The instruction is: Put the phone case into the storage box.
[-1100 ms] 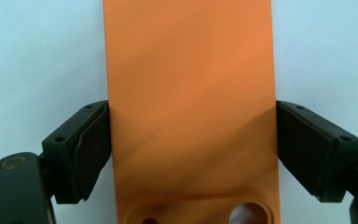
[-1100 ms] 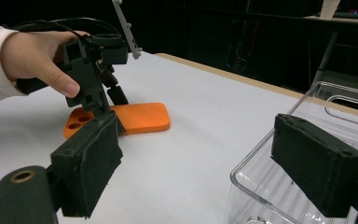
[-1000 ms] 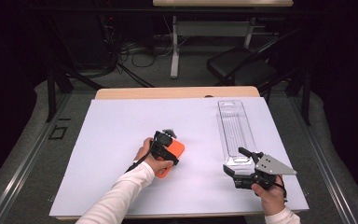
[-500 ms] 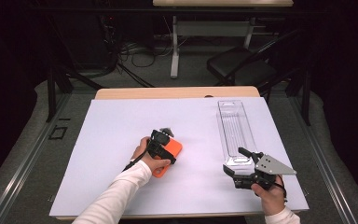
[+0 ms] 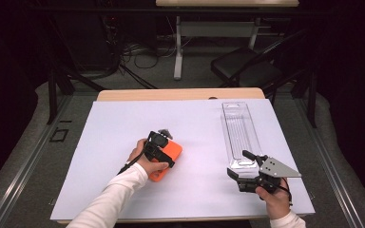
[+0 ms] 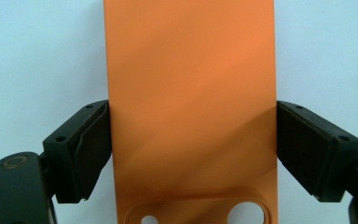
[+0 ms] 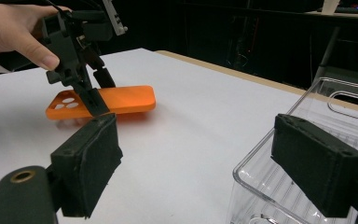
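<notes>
Orange phone case (image 6: 191,112): flat plastic, left of clear plastic tray (image 5: 240,133), lifted slightly off white table sheet (image 5: 114,123).
Left gripper (image 6: 191,149): my jaws clamp its long edges.
Right gripper (image 7: 214,158): jaws wide, holding nothing, at tray's near end.
Technique: I keep case level, carry toward tray.

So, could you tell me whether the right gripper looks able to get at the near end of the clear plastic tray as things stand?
Probably yes: the right gripper sits just short of the clear plastic tray, jaws open, with bare white table surface between them. The left gripper is away, clamped on the orange phone case.
</notes>
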`<state>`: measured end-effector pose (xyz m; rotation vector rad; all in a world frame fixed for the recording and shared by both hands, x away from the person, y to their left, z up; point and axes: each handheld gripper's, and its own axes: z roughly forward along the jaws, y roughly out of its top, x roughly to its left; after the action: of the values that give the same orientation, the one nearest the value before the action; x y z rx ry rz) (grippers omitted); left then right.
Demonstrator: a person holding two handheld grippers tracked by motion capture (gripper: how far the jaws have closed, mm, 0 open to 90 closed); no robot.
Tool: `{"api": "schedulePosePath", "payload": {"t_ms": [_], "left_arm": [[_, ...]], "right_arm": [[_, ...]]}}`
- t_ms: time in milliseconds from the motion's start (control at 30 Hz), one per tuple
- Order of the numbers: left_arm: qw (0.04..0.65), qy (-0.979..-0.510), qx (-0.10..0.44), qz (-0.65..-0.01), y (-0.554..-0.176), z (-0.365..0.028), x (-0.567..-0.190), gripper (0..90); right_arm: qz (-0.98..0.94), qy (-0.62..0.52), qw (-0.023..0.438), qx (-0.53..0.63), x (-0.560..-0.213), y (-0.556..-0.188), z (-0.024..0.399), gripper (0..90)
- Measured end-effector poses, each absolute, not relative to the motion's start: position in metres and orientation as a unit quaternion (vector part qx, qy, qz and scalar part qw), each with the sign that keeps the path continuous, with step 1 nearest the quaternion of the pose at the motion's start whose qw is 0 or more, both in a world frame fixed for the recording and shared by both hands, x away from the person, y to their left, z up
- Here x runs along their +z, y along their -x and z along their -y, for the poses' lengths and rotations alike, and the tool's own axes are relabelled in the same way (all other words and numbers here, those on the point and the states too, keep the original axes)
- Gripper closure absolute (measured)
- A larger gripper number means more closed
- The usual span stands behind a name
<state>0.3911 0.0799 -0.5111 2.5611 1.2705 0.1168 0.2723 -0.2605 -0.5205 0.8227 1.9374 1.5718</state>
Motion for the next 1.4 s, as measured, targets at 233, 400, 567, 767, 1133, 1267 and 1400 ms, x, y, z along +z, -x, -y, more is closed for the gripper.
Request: {"api": "schedulePosePath", "payload": {"t_ms": [233, 400, 567, 767, 1133, 1267, 1400], "left_arm": [[0.146, -0.887, 0.035, -0.436, -0.386, -0.086, -0.499, 15.0], [0.149, -0.889, 0.034, -0.432, -0.381, -0.088, -0.49, 15.1], [0.154, -0.891, 0.031, -0.427, -0.377, -0.09, -0.484, 15.1], [0.162, -0.89, 0.024, -0.425, -0.374, -0.092, -0.478, 15.1], [0.17, -0.891, 0.021, -0.421, -0.369, -0.095, -0.468, 15.2], [0.166, -0.896, 0.02, -0.412, -0.367, -0.096, -0.465, 15.2], [0.167, -0.898, 0.02, -0.407, -0.365, -0.098, -0.462, 15.2]], "right_arm": [[-0.711, -0.306, 0.259, 0.579, -0.521, -0.272, 0.26, 14.6], [-0.71, -0.307, 0.257, 0.578, -0.521, -0.273, 0.259, 14.5], [-0.714, -0.307, 0.253, 0.576, -0.521, -0.273, 0.257, 14.5], [-0.719, -0.305, 0.263, 0.566, -0.52, -0.272, 0.254, 14.5], [-0.725, -0.298, 0.266, 0.561, -0.518, -0.27, 0.251, 14.6], [-0.725, -0.298, 0.264, 0.562, -0.518, -0.27, 0.249, 14.6], [-0.727, -0.305, 0.26, 0.557, -0.518, -0.272, 0.248, 14.7]]}}
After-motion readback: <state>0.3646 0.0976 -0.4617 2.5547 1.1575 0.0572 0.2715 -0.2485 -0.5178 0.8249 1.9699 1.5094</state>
